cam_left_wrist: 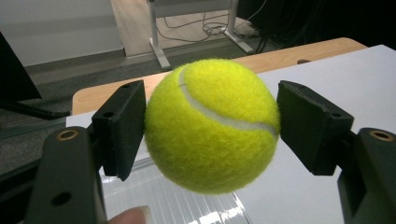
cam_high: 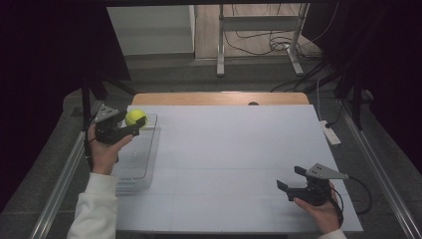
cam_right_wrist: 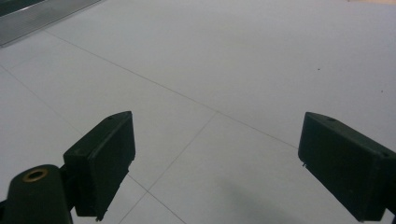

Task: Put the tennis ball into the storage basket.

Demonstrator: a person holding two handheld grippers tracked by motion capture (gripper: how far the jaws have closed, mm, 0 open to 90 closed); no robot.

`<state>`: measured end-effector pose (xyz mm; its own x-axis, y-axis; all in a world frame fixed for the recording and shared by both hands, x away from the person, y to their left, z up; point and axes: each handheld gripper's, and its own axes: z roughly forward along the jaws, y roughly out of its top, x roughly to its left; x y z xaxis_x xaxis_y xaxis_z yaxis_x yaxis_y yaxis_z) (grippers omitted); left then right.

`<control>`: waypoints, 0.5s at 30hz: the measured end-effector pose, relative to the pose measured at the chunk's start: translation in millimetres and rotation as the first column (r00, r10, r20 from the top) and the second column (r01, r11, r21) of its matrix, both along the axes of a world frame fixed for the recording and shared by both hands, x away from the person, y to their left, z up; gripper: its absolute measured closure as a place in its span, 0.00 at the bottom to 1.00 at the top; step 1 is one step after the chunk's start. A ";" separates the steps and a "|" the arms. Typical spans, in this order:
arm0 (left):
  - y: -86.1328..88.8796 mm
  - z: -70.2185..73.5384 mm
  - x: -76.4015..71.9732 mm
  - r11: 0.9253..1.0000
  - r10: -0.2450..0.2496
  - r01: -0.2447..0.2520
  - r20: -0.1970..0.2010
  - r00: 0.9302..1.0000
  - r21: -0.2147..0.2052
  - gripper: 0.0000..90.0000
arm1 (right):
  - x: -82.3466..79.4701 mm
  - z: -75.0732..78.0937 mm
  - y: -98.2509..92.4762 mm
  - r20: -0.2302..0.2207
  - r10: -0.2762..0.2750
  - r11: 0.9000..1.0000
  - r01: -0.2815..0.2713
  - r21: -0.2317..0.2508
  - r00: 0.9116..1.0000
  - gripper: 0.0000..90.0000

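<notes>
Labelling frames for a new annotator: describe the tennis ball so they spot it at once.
Start at the white table and go to its far left edge, where a clear plastic tray lies. Above the tray's far end, the left tongs clamp the tennis ball between their pads. It is fuzzy yellow-green with a white seam, the one bright thing here.

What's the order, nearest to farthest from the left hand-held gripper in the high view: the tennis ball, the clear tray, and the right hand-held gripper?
1. Tennis ball: clamped between the left hand-held gripper's jaws.
2. Clear tray: just below, at the table's left edge.
3. Right hand-held gripper: far across, at the near right corner, jaws open.
</notes>
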<state>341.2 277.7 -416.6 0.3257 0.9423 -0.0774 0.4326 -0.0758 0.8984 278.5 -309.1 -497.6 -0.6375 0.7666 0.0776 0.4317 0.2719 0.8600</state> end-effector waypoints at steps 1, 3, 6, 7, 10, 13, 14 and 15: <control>0.0 0.0 0.0 1.000 0.000 0.000 0.000 1.000 0.000 0.30 | 0.0 0.0 0.0 0.000 0.000 1.000 0.000 0.000 1.000 0.12; 2.1 0.2 -0.7 1.000 0.005 -0.005 0.002 1.000 0.003 0.30 | 0.2 0.0 0.2 0.000 0.001 1.000 -0.001 0.001 1.000 0.12; 4.4 0.3 -1.0 1.000 0.015 -0.015 0.002 1.000 0.002 0.30 | 0.6 -0.2 0.4 0.000 0.003 1.000 -0.003 0.000 1.000 0.12; 4.4 0.3 -1.0 1.000 0.015 -0.015 0.002 1.000 0.002 0.30 | 0.6 -0.1 0.3 0.000 0.003 1.000 -0.003 0.001 1.000 0.12; 5.8 -0.6 0.2 1.000 0.021 -0.021 0.000 1.000 0.006 0.30 | 0.9 -0.1 0.3 0.002 0.004 1.000 -0.004 0.002 1.000 0.12; 8.6 -0.7 2.3 1.000 0.028 -0.028 -0.005 1.000 0.004 0.30 | 1.1 -0.2 0.9 0.001 0.005 1.000 -0.005 0.004 1.000 0.12; 10.2 -0.9 3.0 1.000 0.030 -0.030 -0.006 1.000 -0.001 0.30 | 1.3 -0.2 0.9 0.001 0.005 1.000 -0.005 0.003 1.000 0.12; 11.2 -1.2 3.6 0.999 0.032 -0.032 -0.006 0.999 -0.006 0.30 | 1.5 -0.3 1.0 0.001 0.006 1.000 -0.006 0.003 1.000 0.12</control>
